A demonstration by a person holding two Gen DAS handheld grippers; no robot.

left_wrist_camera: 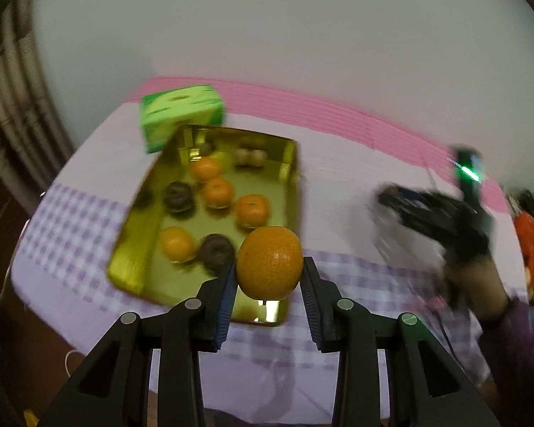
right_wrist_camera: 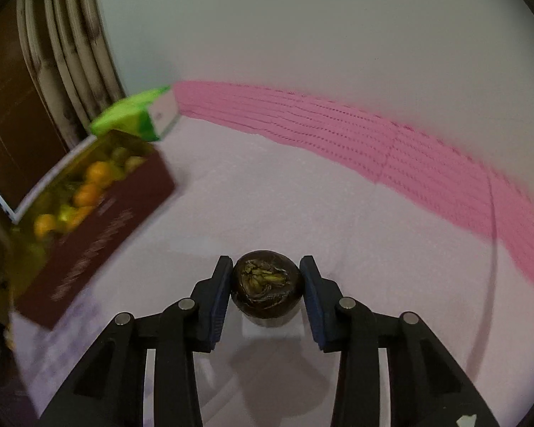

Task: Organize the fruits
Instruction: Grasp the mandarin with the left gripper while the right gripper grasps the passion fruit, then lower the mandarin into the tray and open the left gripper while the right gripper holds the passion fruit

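My left gripper (left_wrist_camera: pixel 270 267) is shut on an orange tangerine (left_wrist_camera: pixel 270 261) and holds it above the near right corner of a gold tray (left_wrist_camera: pixel 135 245). The tray holds several tangerines (left_wrist_camera: pixel 251 210) and dark round fruits (left_wrist_camera: pixel 177 196). My right gripper (right_wrist_camera: pixel 266 279) is shut on a dark brown round fruit (right_wrist_camera: pixel 266 286) above the lilac tablecloth; it also shows blurred in the left wrist view (left_wrist_camera: pixel 427 210). In the right wrist view the tray (right_wrist_camera: pixel 99 213) is at the left, with a dark red side wall.
A green box (left_wrist_camera: pixel 181 115) stands behind the tray at the table's far left; it shows in the right wrist view too (right_wrist_camera: pixel 139 117). A pink band (right_wrist_camera: pixel 373 142) runs along the back of the checked tablecloth (left_wrist_camera: pixel 373 274). The table edge is near on the left.
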